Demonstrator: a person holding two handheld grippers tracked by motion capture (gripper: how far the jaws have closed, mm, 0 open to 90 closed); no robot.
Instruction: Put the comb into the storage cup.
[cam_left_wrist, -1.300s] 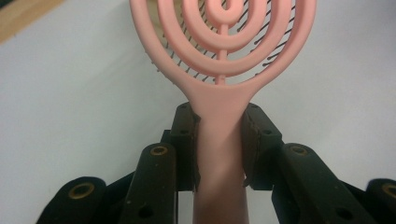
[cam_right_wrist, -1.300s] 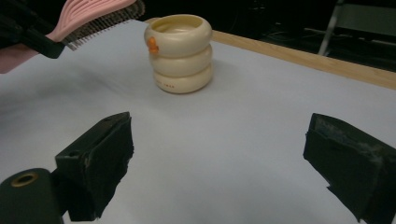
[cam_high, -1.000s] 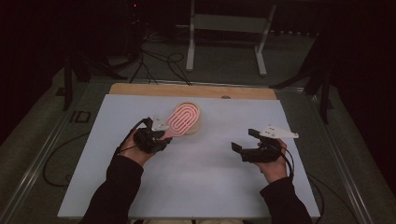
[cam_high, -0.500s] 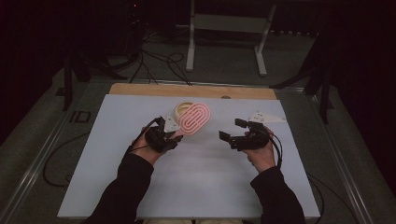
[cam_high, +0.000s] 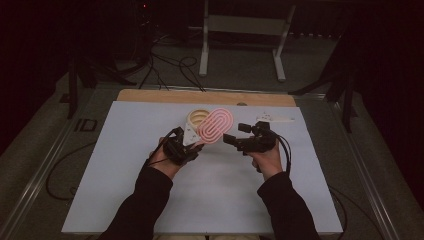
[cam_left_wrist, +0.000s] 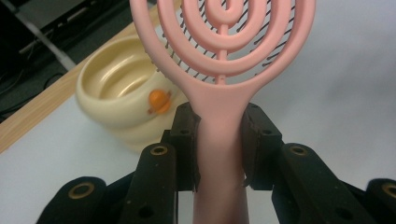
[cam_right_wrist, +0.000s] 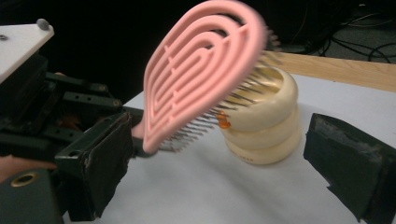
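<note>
We hold a pink hairbrush up in the left gripper.
Our left jaws are clamped on its handle, the spiral head rising above them, with a cream ringed pot just behind to their left. Our right gripper gapes wide with nothing between its jaws, facing the brush head and the pot beyond it on the white table.

Dim room, white tabletop, grey floor, metal stand, trailing floor cables
</note>
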